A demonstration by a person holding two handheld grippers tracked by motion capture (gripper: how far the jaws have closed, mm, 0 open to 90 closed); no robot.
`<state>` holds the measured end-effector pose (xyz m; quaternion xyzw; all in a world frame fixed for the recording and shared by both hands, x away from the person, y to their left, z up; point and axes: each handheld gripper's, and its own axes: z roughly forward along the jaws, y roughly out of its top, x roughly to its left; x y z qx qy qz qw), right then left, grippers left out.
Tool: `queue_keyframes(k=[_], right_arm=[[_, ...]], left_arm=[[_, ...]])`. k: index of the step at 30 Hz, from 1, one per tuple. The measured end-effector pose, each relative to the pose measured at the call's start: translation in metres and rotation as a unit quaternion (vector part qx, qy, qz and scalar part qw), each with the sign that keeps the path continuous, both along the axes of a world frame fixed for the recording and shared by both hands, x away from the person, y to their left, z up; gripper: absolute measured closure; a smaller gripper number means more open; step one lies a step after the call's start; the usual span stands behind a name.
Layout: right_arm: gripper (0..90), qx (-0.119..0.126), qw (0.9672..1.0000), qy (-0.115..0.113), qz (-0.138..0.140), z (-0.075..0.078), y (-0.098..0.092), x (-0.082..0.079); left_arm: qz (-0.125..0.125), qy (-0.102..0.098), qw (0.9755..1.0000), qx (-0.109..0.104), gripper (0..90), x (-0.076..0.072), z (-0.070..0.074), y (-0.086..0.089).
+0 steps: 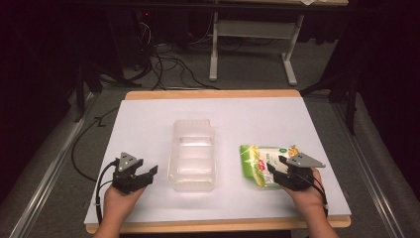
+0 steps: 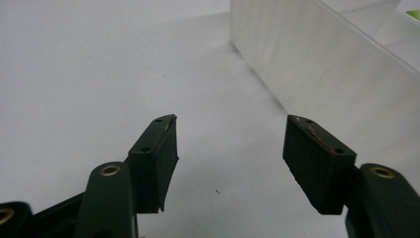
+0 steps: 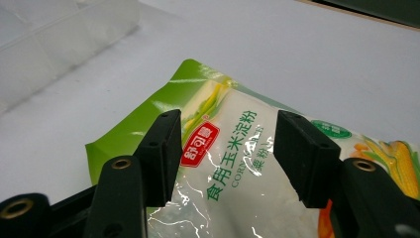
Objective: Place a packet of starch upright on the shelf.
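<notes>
green corn starch bag (image 3: 233, 163) between parted right gripper (image 3: 225, 148) jaws; left gripper (image 2: 230, 153) agape

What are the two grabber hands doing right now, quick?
Left gripper: open, holding nothing, beside the clear plastic container.
Right gripper: open, jaws over the corn starch bag, not clamped on it.

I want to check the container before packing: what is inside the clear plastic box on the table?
The clear plastic box looks empty: through its ribbed bottom you see the white table cover. The left gripper view gives mainly its side wall, so corners near that wall cannot be checked fully.
</notes>
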<state>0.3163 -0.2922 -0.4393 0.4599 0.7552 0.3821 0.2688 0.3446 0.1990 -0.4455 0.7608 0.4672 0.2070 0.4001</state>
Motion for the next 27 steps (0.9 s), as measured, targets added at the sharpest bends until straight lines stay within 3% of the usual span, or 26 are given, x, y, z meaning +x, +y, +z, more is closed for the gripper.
queue_keyframes(k=[11, 13, 20, 21, 27], right_arm=[[38.2, 0.006, 0.9995, 0.002, 0.031, 0.002, 0.018, -0.005], [38.2, 0.005, 0.999, 0.02, 0.04, 0.0, 0.026, -0.005], [38.9, -0.004, 0.9963, 0.044, 0.073, -0.006, 0.043, -0.005], [39.0, -0.015, 0.9951, 0.055, 0.08, -0.009, 0.049, -0.004], [36.9, -0.037, 0.9936, 0.067, 0.083, -0.016, 0.057, -0.002]], left_arm=[[-0.005, -0.001, 1.0, 0.007, 38.7, -0.001, -0.001, -0.004], [-0.006, -0.002, 1.0, 0.007, 38.7, -0.001, -0.001, -0.004], [-0.007, -0.002, 1.0, 0.006, 38.7, -0.001, 0.0, -0.003], [-0.008, -0.001, 1.0, 0.006, 38.7, -0.001, 0.0, -0.003], [-0.009, -0.001, 0.9999, 0.006, 38.7, -0.001, -0.001, -0.004]])
